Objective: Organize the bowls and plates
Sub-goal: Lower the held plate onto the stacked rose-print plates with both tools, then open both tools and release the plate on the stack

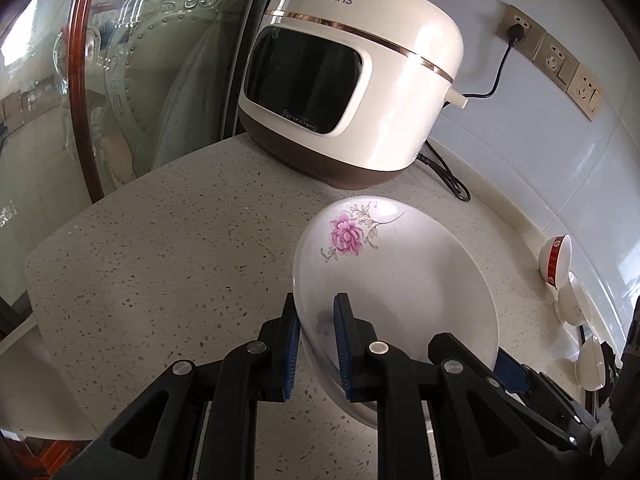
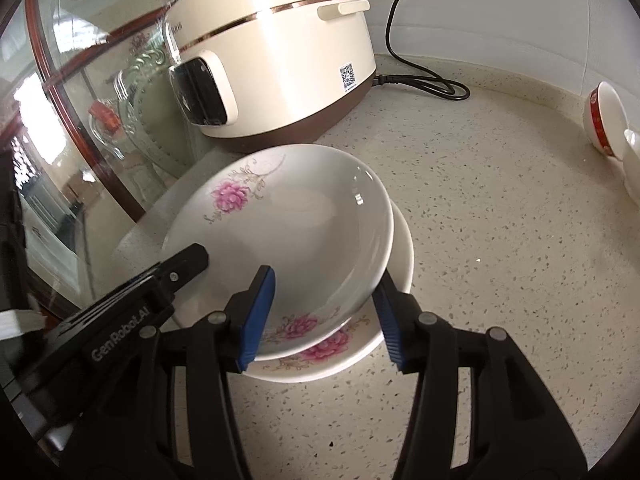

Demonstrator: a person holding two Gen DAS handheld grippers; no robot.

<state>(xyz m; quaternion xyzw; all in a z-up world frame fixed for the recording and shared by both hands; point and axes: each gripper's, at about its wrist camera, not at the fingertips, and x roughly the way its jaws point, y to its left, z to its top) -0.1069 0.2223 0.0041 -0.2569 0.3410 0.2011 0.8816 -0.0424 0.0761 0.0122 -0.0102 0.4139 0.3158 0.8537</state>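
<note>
Left wrist view shows the left tongs point(image 1: 316, 344) pinching the near rim of the upper plate point(image 1: 400, 272), one blue pad outside the rim and one inside. That plate is tilted, its far flowered edge raised and pointing ahead toward the rice cooker point(image 1: 348, 80).

From the right wrist view, the upper plate point(image 2: 296, 236) sits partly nested over a lower plate point(image 2: 344, 356) that lies flat on the counter point(image 2: 500, 280); the upper one slopes up to the left of the right tongs point(image 2: 320, 316). The right tongs are spread wide, straddling the near edges of both plates, and whether the pads touch either rim I cannot tell. The left tongs point(image 2: 188, 264) enter from the left, gripping the upper plate's rim.

Ahead of both tongs stands the rice cooker point(image 2: 272, 56), its black cord point(image 2: 424, 84) trailing on the counter toward the wall. Far right, small bowls point(image 2: 604, 124) lean near the backsplash. A glass cabinet door point(image 2: 80, 128) closes off the left. Open counter lies to the right of the plates, between them and the bowls.
</note>
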